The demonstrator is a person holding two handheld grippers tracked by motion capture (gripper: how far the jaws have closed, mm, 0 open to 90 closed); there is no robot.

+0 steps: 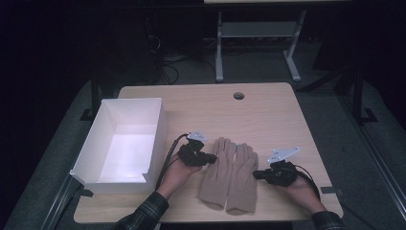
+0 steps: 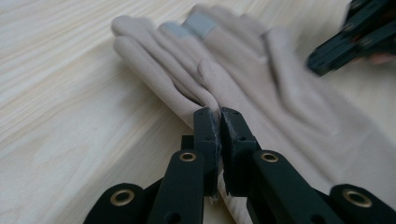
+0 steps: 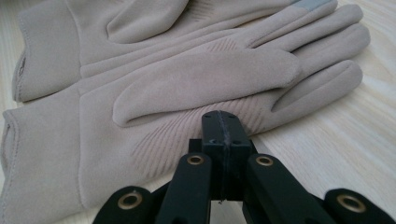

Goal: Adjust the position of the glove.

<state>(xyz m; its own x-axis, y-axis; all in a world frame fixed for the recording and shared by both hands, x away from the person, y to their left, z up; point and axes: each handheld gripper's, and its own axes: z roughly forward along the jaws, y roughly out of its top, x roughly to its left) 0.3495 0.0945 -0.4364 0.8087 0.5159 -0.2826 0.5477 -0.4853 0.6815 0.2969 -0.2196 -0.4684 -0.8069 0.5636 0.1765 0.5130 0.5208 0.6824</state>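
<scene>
Two beige gloves lie flat side by side, fingers pointing away, on the front middle of the wooden table (image 1: 273, 115). My left gripper (image 1: 214, 158) (image 2: 219, 114) sits at the outer edge of the left glove (image 1: 218, 172) (image 2: 154, 70), jaws shut with a thin fold of its fabric pinched between them. From the other side, my right gripper (image 1: 255, 174) (image 3: 220, 116) is shut with nothing between its jaws, its tip at the outer edge of the right glove (image 1: 242, 179) (image 3: 187, 84). The left glove (image 3: 116, 23) lies beyond. The left gripper view also shows the right gripper (image 2: 317, 63) past the right glove (image 2: 285, 60).
An open white box (image 1: 160, 129) stands on the table's left part, close to my left hand. A round cable hole (image 1: 238, 96) is near the far edge. A second desk frame (image 1: 219, 48) stands on the floor beyond the table.
</scene>
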